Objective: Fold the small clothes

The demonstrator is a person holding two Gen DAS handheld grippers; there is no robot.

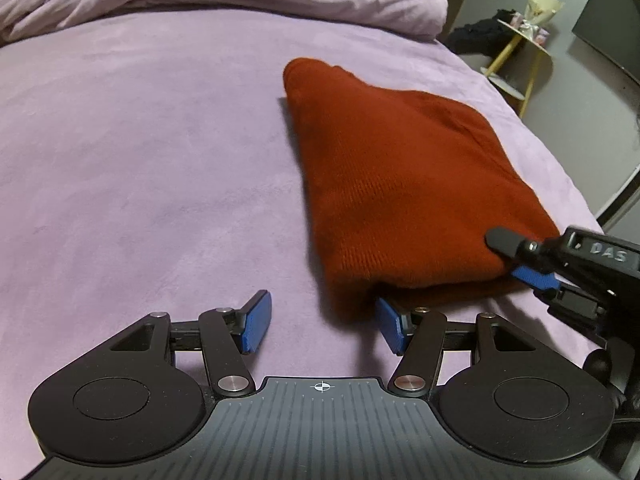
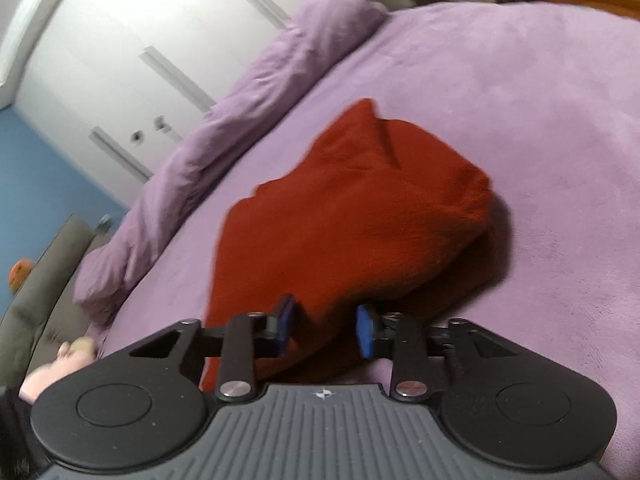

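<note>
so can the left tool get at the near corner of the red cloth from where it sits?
Probably yes. The left tool is open, with the corner of the red cloth right at its right finger, and only bare bedspread around. The right tool grips the neighbouring corner, off to the side.

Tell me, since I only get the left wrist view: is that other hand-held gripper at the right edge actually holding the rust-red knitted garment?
Observer: In the right wrist view, the rust-red knitted garment has its near edge between the two blue pads of the right hand-held gripper. I cannot tell whether they pinch it.
Visitor: Does the garment lie flat?
Observer: No. Its right side bulges up and casts a dark shadow on the purple bedsheet.
Visitor: What stands beyond the bed?
Observer: There are white wardrobe doors, behind the rolled purple duvet.
</note>
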